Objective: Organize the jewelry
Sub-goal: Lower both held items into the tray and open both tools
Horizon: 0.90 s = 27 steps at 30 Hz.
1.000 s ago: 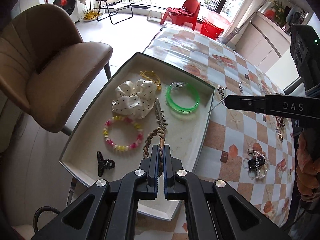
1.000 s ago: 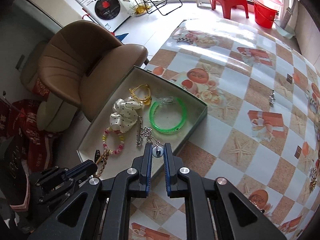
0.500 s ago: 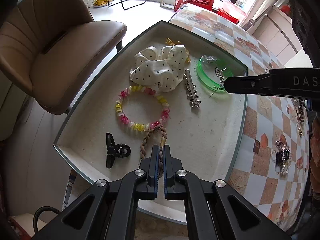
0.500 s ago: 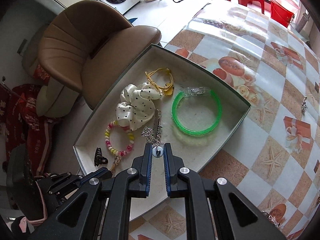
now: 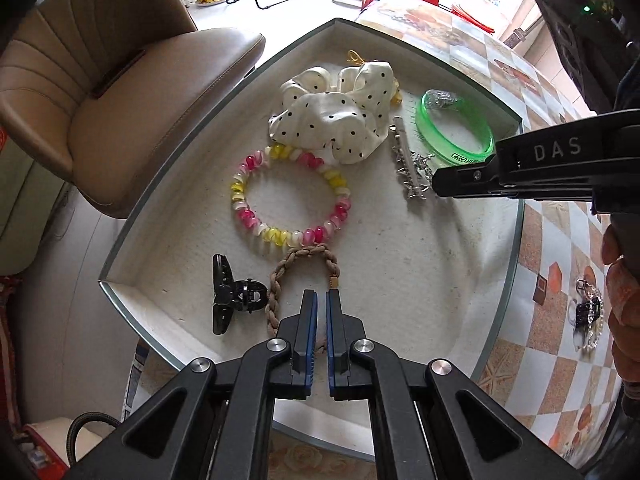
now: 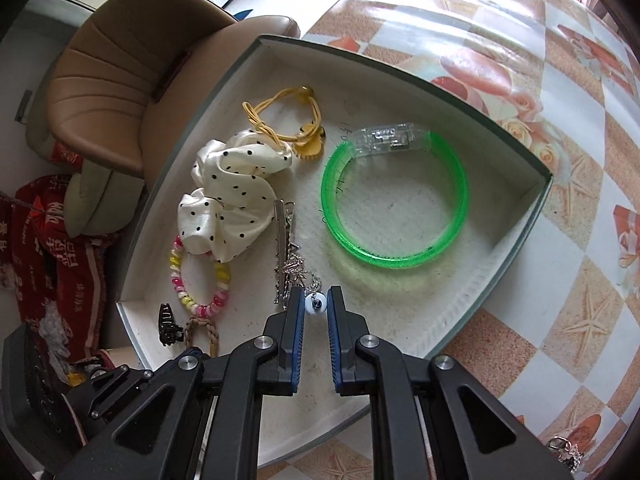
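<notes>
A shallow white tray [image 5: 168,184] [image 6: 532,184] holds jewelry. My left gripper [image 5: 321,300] is shut on a brown braided bracelet [image 5: 296,258], whose loop lies on the tray floor beside a black claw clip [image 5: 232,296]. My right gripper [image 6: 316,300] is shut on a silver chain with a white bead [image 6: 316,305], low over the tray next to a silver spiked clip [image 6: 282,236]. The right gripper also shows in the left wrist view [image 5: 436,184]. A pink and yellow bead bracelet [image 5: 288,200], a polka-dot scrunchie [image 5: 332,120], a green bangle [image 6: 396,196] and a yellow cord [image 6: 280,116] lie in the tray.
The tray sits at the corner of a table with a patterned cloth [image 6: 560,80]. More jewelry lies on the cloth to the right [image 5: 586,312]. A brown chair [image 5: 100,92] stands close beside the tray's left edge.
Both grippers have come down closer over the tray. The braided bracelet's loop now rests on the tray floor, and the right gripper's chain has moved in over the tray beside the spiked clip.
</notes>
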Available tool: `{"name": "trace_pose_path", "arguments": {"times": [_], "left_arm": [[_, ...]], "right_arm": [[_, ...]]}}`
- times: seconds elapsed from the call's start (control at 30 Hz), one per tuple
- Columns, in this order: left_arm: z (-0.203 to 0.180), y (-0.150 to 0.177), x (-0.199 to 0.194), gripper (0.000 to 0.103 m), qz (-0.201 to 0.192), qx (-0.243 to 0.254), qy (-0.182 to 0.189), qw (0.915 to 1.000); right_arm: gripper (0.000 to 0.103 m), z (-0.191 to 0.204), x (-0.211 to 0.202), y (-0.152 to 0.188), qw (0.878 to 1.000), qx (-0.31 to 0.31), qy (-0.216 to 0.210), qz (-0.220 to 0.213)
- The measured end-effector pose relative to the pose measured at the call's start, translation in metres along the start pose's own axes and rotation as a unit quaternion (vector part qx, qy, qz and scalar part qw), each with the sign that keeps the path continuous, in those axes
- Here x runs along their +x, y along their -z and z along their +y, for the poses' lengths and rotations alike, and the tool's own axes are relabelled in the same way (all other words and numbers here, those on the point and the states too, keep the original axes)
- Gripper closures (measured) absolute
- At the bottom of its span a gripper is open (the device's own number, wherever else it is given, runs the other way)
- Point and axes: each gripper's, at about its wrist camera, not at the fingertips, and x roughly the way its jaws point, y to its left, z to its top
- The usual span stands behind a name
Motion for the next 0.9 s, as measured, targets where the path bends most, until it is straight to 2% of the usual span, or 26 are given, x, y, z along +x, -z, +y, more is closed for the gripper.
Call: {"name": "trace_pose_path", "arguments": {"times": [0.13,0.17,0.27,0.3,0.6,0.73,0.9], "left_arm": [[0.002,0.0,0.001,0.096,0.003,-0.002,-0.009,0.9999],[0.003,0.0,0.001,0.096,0.004,-0.004,-0.01,0.9999],[0.005,0.0,0.0,0.096,0.005,-0.007,-0.013,0.9999],[0.005,0.0,0.0,0.096,0.004,-0.007,-0.014,0.9999],[0.004,-0.005,-0.008,0.095,0.003,-0.002,-0.023,0.9997],[0.002,-0.01,-0.011,0.095,0.003,0.003,-0.03,0.9995],[-0.002,-0.012,-0.013,0.095,0.004,0.006,-0.038,0.9993]], "right_arm": [[0.089,-0.009,0.002,-0.005,0.999,0.018,-0.024,0.012],[0.085,-0.012,0.003,-0.006,0.999,0.026,-0.034,0.016],[0.058,-0.021,-0.004,-0.01,0.997,0.044,-0.058,0.009],[0.056,-0.023,-0.008,-0.01,0.997,0.047,-0.064,0.005],[0.055,-0.026,-0.039,-0.003,0.995,0.056,-0.082,-0.017],[0.052,-0.026,-0.053,0.01,0.995,0.064,-0.067,-0.036],[0.048,-0.031,-0.072,0.032,0.996,0.064,-0.025,-0.06]]}}
